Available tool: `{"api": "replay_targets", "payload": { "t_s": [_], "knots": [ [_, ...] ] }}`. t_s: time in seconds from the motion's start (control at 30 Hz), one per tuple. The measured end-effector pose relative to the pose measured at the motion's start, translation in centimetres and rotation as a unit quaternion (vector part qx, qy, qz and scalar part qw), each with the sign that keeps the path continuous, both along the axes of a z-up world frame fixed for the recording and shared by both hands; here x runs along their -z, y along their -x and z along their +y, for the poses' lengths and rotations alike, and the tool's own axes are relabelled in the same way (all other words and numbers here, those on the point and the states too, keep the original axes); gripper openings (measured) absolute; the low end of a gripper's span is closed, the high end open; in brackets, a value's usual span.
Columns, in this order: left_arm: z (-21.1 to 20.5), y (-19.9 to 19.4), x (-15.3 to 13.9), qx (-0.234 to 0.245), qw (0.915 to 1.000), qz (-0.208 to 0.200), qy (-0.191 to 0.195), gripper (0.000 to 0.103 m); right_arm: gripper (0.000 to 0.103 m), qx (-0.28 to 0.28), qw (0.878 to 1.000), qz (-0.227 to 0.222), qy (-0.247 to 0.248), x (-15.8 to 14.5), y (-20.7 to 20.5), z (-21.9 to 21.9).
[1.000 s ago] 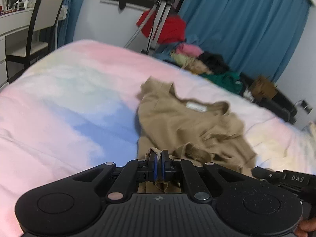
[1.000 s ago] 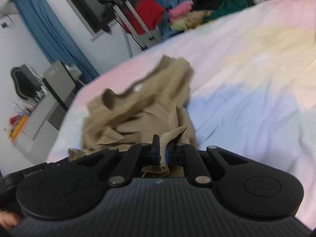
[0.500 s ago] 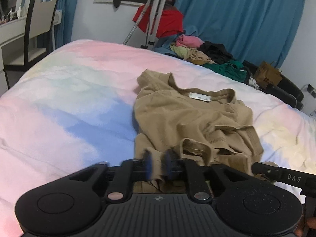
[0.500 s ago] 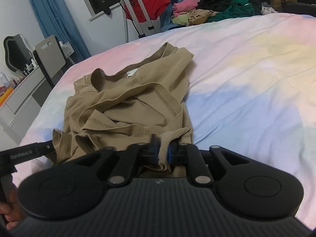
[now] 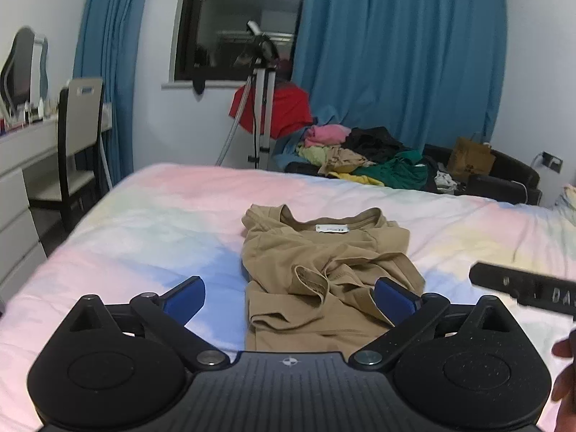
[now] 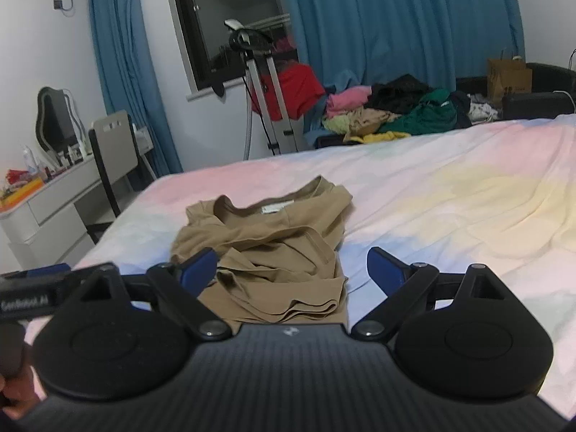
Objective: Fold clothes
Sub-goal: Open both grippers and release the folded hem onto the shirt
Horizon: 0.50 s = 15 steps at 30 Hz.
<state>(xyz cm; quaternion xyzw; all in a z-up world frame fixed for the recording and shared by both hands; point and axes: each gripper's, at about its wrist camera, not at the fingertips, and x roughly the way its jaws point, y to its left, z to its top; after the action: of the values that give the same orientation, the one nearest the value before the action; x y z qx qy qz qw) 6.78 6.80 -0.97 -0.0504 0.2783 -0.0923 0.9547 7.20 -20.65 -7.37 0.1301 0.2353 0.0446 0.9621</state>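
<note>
A tan T-shirt (image 5: 324, 270) lies loosely folded and rumpled on the pastel bedsheet (image 5: 144, 234), collar and white label at the far end. My left gripper (image 5: 289, 297) hangs open above its near hem, blue pads spread wide and holding nothing. In the right wrist view the same T-shirt (image 6: 273, 252) lies ahead and slightly left, and my right gripper (image 6: 291, 270) is open over its near edge. The right gripper's body (image 5: 522, 288) shows at the right edge of the left wrist view.
A pile of mixed clothes (image 5: 360, 154) lies beyond the bed's far edge under blue curtains. A tripod (image 5: 259, 108) stands by the window. A chair (image 5: 79, 136) and white desk (image 5: 25, 151) are at the left. A hand (image 5: 565, 370) shows at far right.
Both grippers have let go of the T-shirt's hem and opened wide. They have risen and pulled back, and the shirt now lies on the bed.
</note>
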Motion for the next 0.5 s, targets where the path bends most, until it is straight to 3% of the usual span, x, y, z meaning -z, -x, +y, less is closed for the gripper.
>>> {"api": "replay_targets", "payload": {
  "t_s": [0.23, 0.33, 0.5],
  "knots": [
    [1.1, 4.2, -0.8, 0.002, 0.9993, 0.026, 0.027, 0.102, 0.092, 0.003, 0.999, -0.039, 0.017, -1.9, 3.4, 0.2],
    [1.7, 5.9, -0.9, 0.003, 0.9982, 0.042, 0.043, 0.102, 0.092, -0.004, 0.999, -0.031, 0.021, -1.6, 3.6, 0.5],
    [2.3, 5.9, 1.6, 0.024, 0.9817, 0.138, 0.13, 0.102, 0.092, -0.015, 0.999, -0.022, 0.027, -1.2, 3.4, 1.2]
  ]
}}
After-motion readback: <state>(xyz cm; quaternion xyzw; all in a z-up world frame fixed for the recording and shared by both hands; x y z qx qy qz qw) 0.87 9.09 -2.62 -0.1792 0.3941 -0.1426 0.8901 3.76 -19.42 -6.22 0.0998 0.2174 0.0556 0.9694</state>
